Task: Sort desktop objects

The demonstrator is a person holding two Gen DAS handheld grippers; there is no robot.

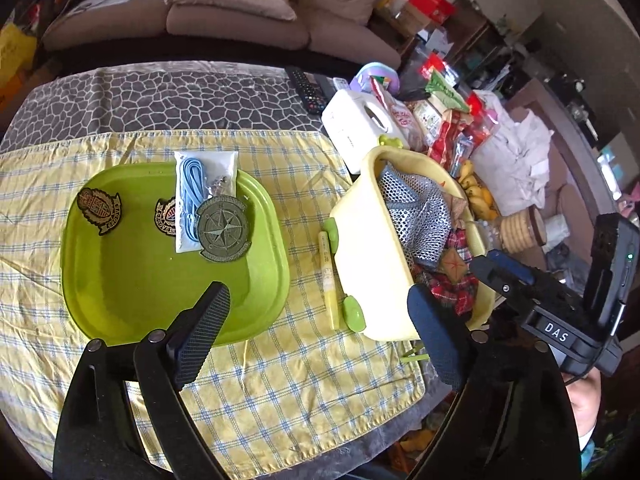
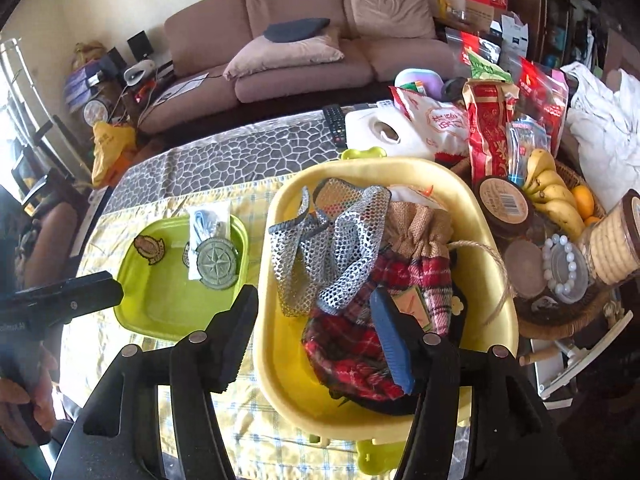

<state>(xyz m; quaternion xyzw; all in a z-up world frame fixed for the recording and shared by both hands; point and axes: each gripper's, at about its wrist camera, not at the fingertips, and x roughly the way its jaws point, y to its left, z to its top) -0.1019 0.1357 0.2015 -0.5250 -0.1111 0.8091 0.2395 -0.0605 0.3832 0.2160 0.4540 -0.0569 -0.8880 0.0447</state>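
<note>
A glossy lime-green tray [image 1: 132, 280] with rounded corners is sitting on a wrinkled yellow checked cloth [image 1: 280, 392] that is covering the counter. Lying in the tray are a round olive embroidered compass patch [image 1: 221, 230], two gold-and-black crest patches [image 1: 98, 210], and a clear plastic packet [image 1: 204, 184] holding a coiled pale-blue cord. Just to the tray's right a slim yellow tube [image 1: 329, 276] is lying on the cloth, beside a pale-yellow plastic tub [image 2: 288, 344] with green feet. The tub is holding soft goods: a grey open-mesh bag [image 2: 340, 248], a coarse burlap drawstring pouch [image 2: 420, 224], and red tartan fabric pouches [image 2: 352, 352].

The left gripper [image 1: 316, 344] is hovering over the near edge of the tray and cloth, angled downward, its ribbed black fingers [image 1: 204, 340] standing wide apart with nothing between them. The right gripper [image 2: 316, 340] is tilting down over the tub, its fingers [image 2: 232, 340] also apart and gripping nothing, the blue-padded one poised above the tartan fabric. Each gripper is appearing at the edge of the other's view, held in a person's hand [image 2: 36, 396].
</note>
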